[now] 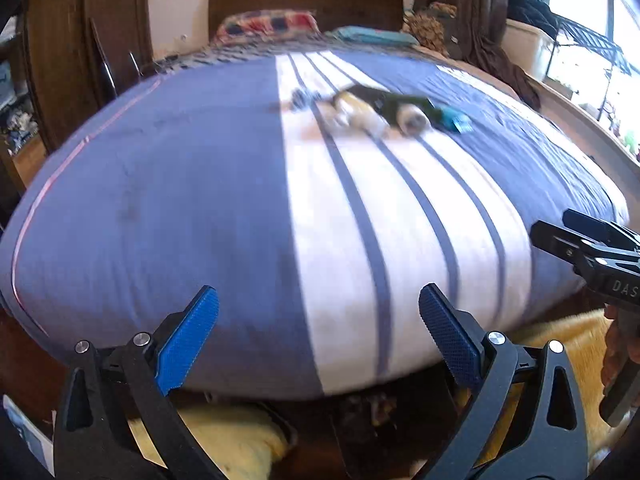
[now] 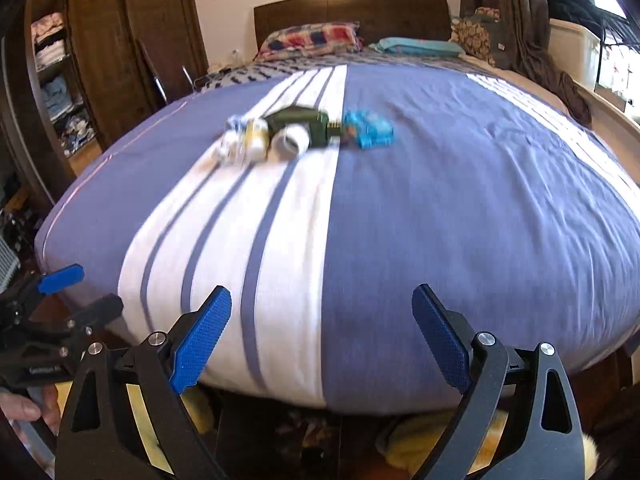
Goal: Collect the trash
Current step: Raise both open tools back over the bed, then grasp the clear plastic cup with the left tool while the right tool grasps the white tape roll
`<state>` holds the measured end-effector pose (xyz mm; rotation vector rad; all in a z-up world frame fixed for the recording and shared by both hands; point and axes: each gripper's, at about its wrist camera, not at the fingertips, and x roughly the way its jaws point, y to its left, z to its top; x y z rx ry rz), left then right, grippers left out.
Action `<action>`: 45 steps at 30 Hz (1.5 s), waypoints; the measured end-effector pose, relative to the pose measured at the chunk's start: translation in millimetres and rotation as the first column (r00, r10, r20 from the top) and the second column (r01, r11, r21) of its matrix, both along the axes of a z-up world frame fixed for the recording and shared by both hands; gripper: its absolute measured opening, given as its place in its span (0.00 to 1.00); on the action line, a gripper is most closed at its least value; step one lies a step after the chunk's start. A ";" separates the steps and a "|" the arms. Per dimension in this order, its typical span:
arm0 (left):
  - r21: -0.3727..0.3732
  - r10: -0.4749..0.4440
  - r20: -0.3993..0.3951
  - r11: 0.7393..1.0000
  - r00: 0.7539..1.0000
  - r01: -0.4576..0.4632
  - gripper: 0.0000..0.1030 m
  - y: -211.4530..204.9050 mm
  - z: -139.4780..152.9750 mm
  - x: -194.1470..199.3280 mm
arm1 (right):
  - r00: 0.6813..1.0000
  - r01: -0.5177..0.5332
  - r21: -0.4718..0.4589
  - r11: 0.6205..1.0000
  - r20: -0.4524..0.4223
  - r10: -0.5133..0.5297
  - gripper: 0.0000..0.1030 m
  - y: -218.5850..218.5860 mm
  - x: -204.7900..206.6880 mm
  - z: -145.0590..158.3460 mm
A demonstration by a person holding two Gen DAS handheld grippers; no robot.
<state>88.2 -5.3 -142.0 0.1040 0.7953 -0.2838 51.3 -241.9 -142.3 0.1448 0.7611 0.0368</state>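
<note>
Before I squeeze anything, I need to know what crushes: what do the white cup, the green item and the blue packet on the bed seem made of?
White cup: likely paper or thin plastic, matte, with an open round mouth.
Green item: dark and boxy, perhaps carton or a wrapper; too blurred to tell.
Blue packet: flat with printed faces, probably card or film.
All rest on the cloth bed cover.

bed point(image 2: 460, 208) blue/white striped cover | pillows point(image 2: 310, 40) by headboard point(image 2: 352, 12) | wardrobe point(image 2: 132, 28) left | yellow rug point(image 1: 224, 436) below

Trash pile point(image 2: 304, 134) on striped bed point(image 2: 440, 220)
</note>
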 end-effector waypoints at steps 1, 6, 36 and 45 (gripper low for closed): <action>0.007 0.005 0.007 1.000 1.000 -0.005 0.92 0.5 3.6 9.4 | 1.000 0.007 -0.001 1.000 0.005 -0.007 0.89 0.5 6.1 1.8; 0.027 0.014 0.004 1.000 1.000 -0.015 0.92 -7.5 5.7 56.3 | 0.999 0.031 0.008 0.999 -0.008 -0.031 0.89 1.6 47.9 0.9; 0.003 -0.129 -0.017 0.992 0.991 0.129 0.85 -66.9 -10.8 130.1 | 0.999 0.009 0.017 1.000 -0.033 -0.008 0.37 21.5 162.1 -2.2; -0.012 -0.150 -0.026 0.989 0.988 0.150 0.38 -91.5 -11.8 148.1 | 0.998 0.051 0.044 0.998 -0.041 -0.050 0.37 -12.9 140.6 -6.3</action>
